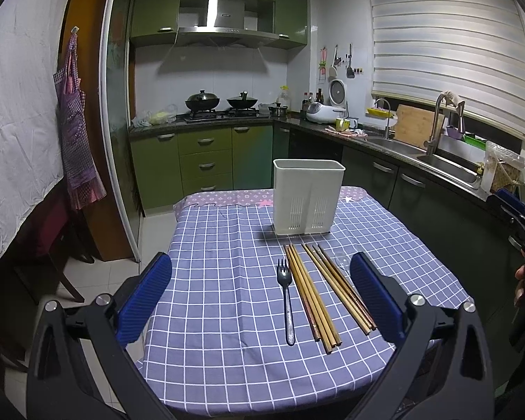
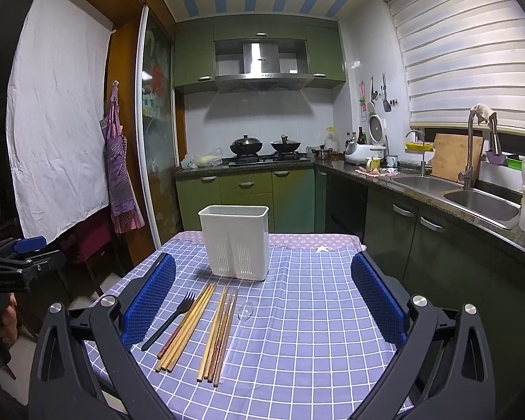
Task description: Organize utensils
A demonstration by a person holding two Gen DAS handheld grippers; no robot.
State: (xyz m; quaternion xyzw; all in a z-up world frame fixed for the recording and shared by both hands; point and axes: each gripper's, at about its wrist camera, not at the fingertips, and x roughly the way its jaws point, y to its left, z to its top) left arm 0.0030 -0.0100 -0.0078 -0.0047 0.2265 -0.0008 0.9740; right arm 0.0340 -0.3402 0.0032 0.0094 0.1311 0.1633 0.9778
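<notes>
Hovering above the near edge of the checked surface (image 1: 227,315), the left gripper (image 1: 260,295) had its blue fingers (image 1: 147,297) spread wide and held nothing; the right gripper (image 2: 262,297) was likewise fully open and empty. Between the left fingers lay the black fork (image 1: 286,301), tines pointing away, with one bundle of chopsticks (image 1: 309,297) just beside it toward the right finger and a second bundle (image 1: 339,287) closer still to that finger. A clear plastic spoon (image 2: 241,332) lay beside the second bundle, hard to make out against the cloth. Beyond all the fingertips stood the white utensil holder (image 1: 308,196), upright, open at the top, apparently in two compartments. Nothing seemed to be in it yet, so the sorting looked barely begun. A good first pick would probably be the fork, since it lay apart from the sticks: bring the fingers down across its handle, close squarely so it does not pivot, then lift and tip it handle-down over one compartment. The chopsticks would likely roll, so gripping a whole bundle near its middle seemed safer
</notes>
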